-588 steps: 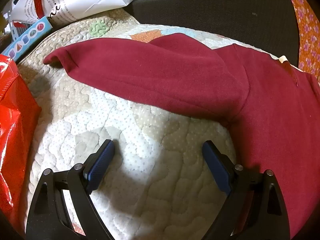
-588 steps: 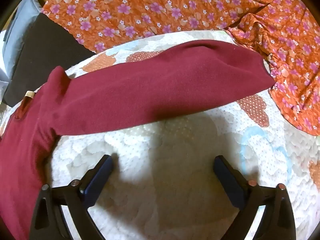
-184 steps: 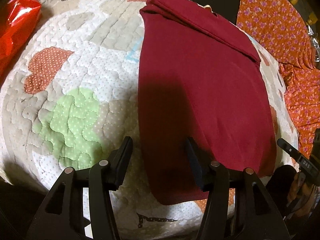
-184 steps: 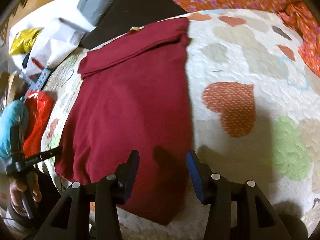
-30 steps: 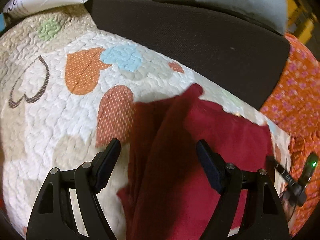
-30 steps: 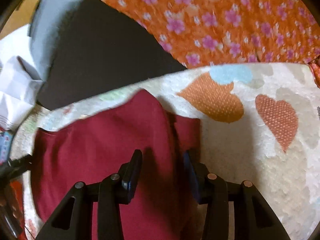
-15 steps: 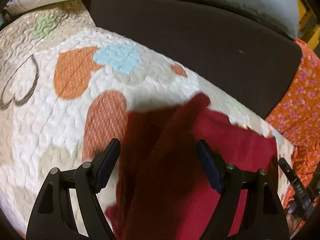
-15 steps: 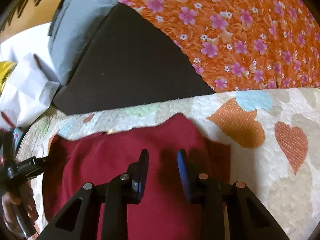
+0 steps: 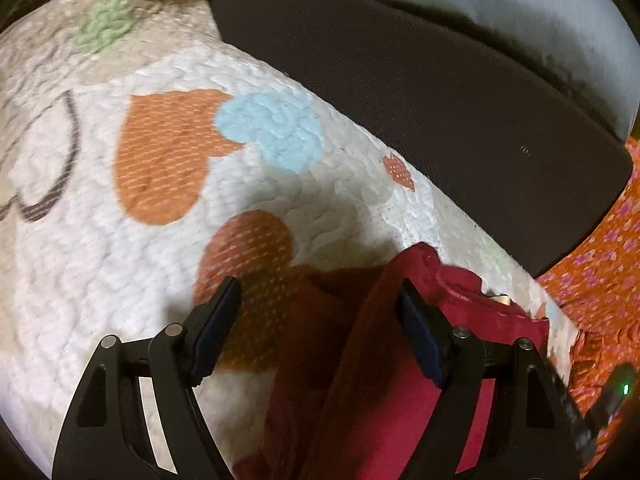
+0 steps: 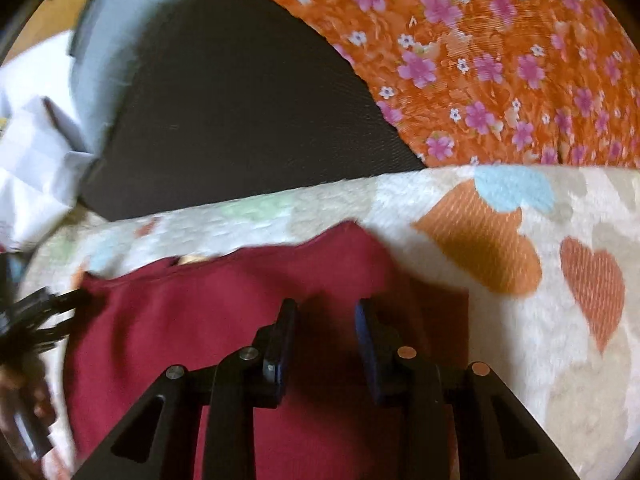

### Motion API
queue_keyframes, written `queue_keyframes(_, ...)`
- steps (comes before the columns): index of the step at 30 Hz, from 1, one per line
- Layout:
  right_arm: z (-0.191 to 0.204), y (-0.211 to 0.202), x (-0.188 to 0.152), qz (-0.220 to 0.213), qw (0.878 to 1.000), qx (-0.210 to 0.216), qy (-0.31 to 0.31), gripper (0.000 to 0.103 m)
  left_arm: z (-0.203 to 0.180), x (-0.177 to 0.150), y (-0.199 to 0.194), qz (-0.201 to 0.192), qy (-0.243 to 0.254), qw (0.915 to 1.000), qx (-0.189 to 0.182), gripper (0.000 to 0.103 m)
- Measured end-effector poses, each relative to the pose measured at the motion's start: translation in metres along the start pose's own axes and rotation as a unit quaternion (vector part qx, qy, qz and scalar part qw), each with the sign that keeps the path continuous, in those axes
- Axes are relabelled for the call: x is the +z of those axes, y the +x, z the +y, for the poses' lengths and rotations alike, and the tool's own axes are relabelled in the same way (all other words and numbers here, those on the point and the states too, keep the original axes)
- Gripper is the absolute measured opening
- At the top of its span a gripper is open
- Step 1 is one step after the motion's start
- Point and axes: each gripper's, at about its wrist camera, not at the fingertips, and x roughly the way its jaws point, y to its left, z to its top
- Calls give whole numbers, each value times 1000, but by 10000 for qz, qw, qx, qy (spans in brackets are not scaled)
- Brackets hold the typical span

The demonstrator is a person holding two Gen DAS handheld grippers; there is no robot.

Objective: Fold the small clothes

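The dark red sweatshirt (image 9: 376, 380) lies folded on the heart-patterned quilt (image 9: 120, 264), with a tan neck label (image 9: 498, 299) at its far edge. My left gripper (image 9: 318, 286) is wide open; a raised ridge of the cloth runs up beside its right finger, and nothing presses on it. In the right wrist view the sweatshirt (image 10: 180, 320) spreads under my right gripper (image 10: 326, 304). Its jaws stand narrow with a small gap over the cloth near the right edge. Blur hides whether the pads pinch it.
A dark cushion (image 9: 440, 120) borders the quilt's far edge, with a grey pillow (image 9: 500, 8) behind it. Orange floral fabric (image 10: 480, 60) lies to the right. The other gripper's black body (image 10: 36, 312) and a hand show at the left edge of the right wrist view.
The right jaws have narrowed over the cloth. The left gripper has slid sideways, so the cloth ridge now sits against its right finger; its jaws stay wide.
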Motion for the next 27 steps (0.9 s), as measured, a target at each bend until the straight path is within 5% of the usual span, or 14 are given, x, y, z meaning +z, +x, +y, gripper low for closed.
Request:
queue_keyframes(4, 22, -27, -33, 180, 9982, 387, -415, 29, -3, -16, -43, -119, 76, 9999, 76, 78)
queue_keyframes(11, 70, -44, -71, 252, 9931, 862, -756, 33, 8, -90, -116, -245, 402, 9983, 358, 78)
queue_keyframes(18, 149, -35, -68, 244, 9842, 1357, -1110, 33, 33, -142, -102, -125, 368, 9983, 428, 78)
queue_keyframes(21, 182, -16, -57, 288, 9834, 1358, -1172, 33, 43, -140, -79, 168, 464, 9960, 749, 78)
queue_keyframes(23, 201, 0, -49, 309, 9834, 1254, -1278, 33, 49, -134, -75, 232, 263, 9981, 516, 78)
queue_keyframes(27, 229, 37, -28, 403, 9828, 1094, -1430, 33, 46, -121, -73, 152, 366, 9974, 608, 78)
